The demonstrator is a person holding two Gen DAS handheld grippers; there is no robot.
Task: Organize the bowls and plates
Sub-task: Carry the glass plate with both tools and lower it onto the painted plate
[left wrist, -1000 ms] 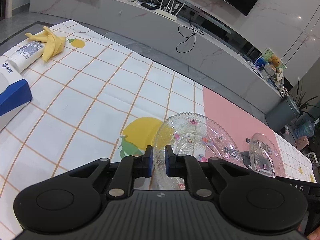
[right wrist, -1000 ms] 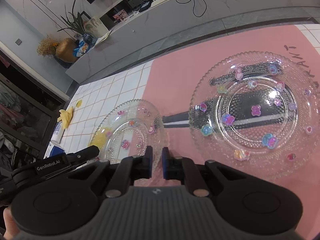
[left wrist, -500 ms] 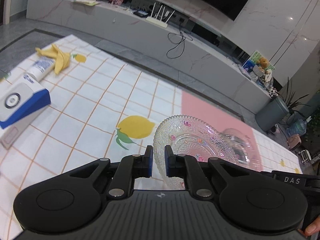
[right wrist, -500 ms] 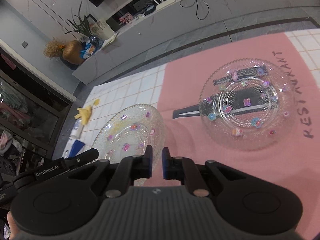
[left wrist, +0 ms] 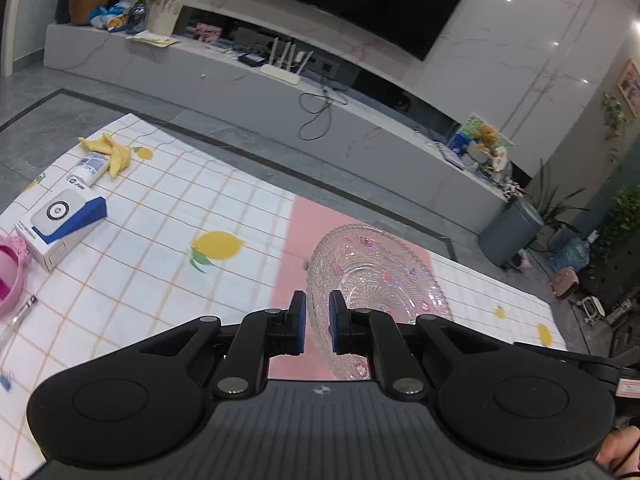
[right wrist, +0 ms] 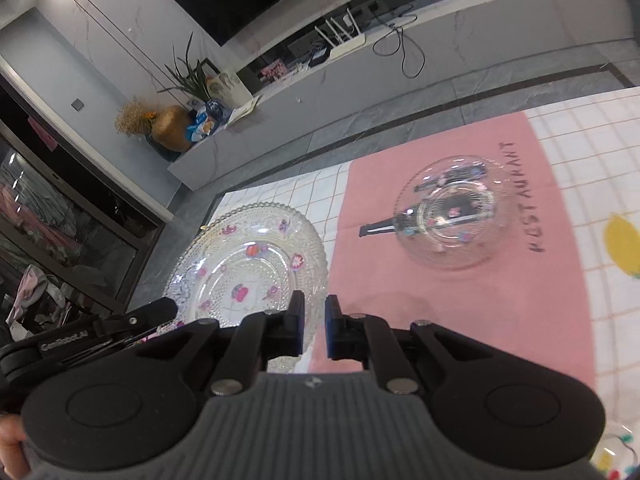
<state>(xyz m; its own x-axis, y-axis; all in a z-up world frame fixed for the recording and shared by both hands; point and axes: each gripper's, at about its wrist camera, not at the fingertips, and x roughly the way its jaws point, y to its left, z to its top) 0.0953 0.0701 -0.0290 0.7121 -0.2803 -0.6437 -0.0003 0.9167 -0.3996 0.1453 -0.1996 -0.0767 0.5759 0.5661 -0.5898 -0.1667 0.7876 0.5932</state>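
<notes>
One plate (left wrist: 374, 280) between left tongs (left wrist: 317, 322)

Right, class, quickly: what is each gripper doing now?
Left gripper: shut on the glass plate, lifted and tilted.
Right gripper: fingers nearly together, holding nothing.

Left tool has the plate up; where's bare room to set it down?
Bare pink mat lies this side of the glass dish. Checked cloth around the lemon print is bare too. Crowded: box, tube, pink bowl at the left edge.
</notes>
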